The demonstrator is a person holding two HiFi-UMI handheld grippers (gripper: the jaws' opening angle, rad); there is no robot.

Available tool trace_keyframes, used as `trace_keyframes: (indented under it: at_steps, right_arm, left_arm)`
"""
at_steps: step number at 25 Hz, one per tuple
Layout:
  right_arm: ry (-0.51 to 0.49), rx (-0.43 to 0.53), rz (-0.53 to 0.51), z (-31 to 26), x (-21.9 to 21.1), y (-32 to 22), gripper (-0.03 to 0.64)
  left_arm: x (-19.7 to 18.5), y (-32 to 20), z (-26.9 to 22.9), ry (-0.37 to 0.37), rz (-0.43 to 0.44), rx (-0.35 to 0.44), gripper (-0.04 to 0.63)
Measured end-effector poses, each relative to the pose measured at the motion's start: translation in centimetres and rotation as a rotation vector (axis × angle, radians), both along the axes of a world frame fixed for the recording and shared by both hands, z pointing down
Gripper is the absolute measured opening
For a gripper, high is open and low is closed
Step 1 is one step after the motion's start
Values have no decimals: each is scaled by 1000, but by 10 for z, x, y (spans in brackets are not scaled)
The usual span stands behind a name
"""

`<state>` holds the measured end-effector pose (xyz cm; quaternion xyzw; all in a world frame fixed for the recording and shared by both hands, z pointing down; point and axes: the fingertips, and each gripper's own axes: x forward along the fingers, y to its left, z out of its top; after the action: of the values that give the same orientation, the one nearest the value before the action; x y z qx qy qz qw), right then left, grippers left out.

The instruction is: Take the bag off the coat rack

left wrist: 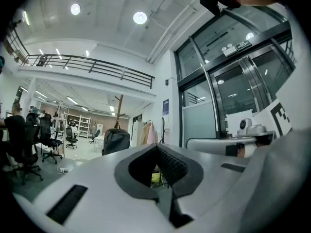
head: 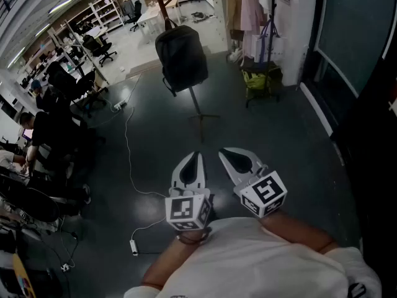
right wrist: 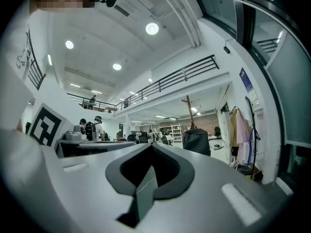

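**A:** Both are closed with nothing in them. The left gripper point(head: 195, 157) and right gripper point(head: 227, 154) sit side by side, well short of the coat rack point(head: 196, 101).

**B:** So they must open before they reach the strap, or they'll just shove the bag.

**A:** Right. A cable point(head: 128, 148) runs along the floor left of the coat rack, and a foot could catch it on the walk in.

**B:** And the bag point(head: 181, 58)?

**A:** It hangs high on the coat rack, dark and bulky over thin legs. Drag it sideways instead of lifting it, and I reckon the stand tips, perhaps toward the clothes point(head: 251, 8) beyond it on the right.
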<state>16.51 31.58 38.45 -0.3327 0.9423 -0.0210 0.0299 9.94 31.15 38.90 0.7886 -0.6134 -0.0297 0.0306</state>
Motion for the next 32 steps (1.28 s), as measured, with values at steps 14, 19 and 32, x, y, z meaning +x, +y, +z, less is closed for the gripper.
trace_keyframes:
  at_steps: [14,19,32]
  right_arm:
    - [-15,-1,-28,6,-25,-16,3]
    - [-29,-6,-54,7,-44,-37,3]
    - [-18,-7,-37,-4,-151,-144,3]
  left_arm:
    - [-27,-18,13,14,-16,-14,6]
    - [-40,-39,14,20,3,-6,6]
    - [-143,-149,3,18,46,-22,6]
